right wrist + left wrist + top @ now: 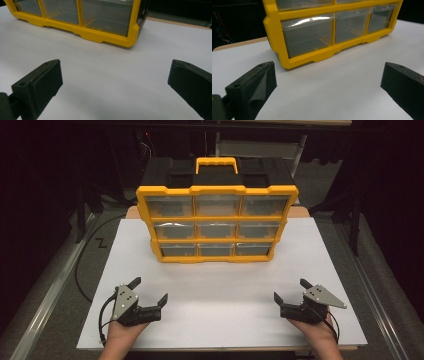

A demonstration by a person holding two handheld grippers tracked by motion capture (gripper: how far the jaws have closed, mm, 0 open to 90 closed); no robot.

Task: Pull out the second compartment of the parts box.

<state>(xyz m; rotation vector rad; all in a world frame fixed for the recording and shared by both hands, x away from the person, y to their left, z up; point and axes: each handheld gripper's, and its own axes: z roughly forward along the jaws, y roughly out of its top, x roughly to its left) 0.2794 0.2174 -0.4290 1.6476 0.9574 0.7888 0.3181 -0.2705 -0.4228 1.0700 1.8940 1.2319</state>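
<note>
A yellow and black organizer box [217, 210] with clear drawers and a yellow carry handle stands upright at the back middle of the white table [220, 290]. My left gripper [150, 290] rests near the front left, jaws wide apart, nothing between them. My right gripper [292, 290] sits near the front right, also open and holding nothing. In the left gripper view the box's lower left drawers [309, 37] lie ahead beyond the open gripper [328, 82]. In the right gripper view the box's lower right corner [125, 37] is ahead of the open gripper [115, 82].
The white sheet ends at the front edge [220, 347] close to the person's hands. A black cable [82, 270] loops on the floor at the left. Dark stands and a grey floor surround the table.
</note>
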